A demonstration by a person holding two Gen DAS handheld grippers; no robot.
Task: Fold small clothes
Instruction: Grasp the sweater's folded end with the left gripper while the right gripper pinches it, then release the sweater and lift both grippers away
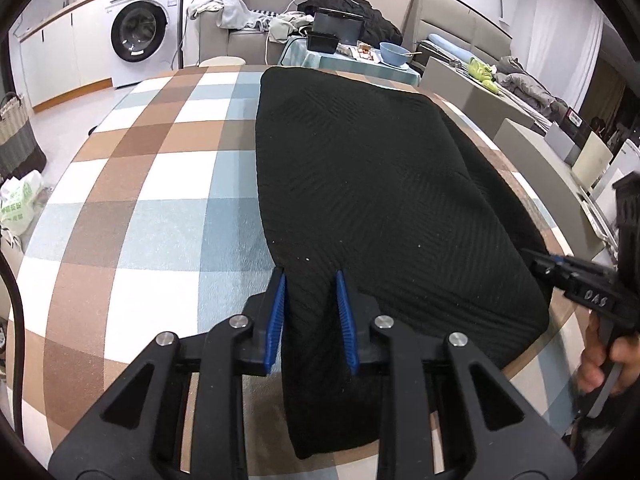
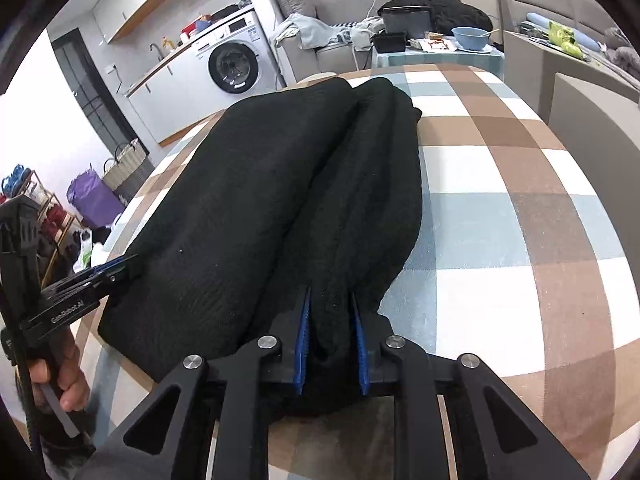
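Observation:
A black knit garment (image 1: 372, 184) lies folded lengthwise on the checked tablecloth (image 1: 160, 184). My left gripper (image 1: 311, 276) is shut on the garment's near left corner, cloth bunched between its blue pads. My right gripper (image 2: 330, 296) is shut on the near right corner of the same garment (image 2: 280, 200), where folded layers stack up. Each gripper shows in the other's view: the right one at the garment's right edge (image 1: 560, 272), the left one at its left edge (image 2: 108, 268).
The table's near edge runs just under both grippers. Behind the table stand a small table with a blue bowl (image 1: 394, 54), a sofa with clothes, and a washing machine (image 1: 140, 32). A woven basket (image 1: 16, 136) stands on the floor at left.

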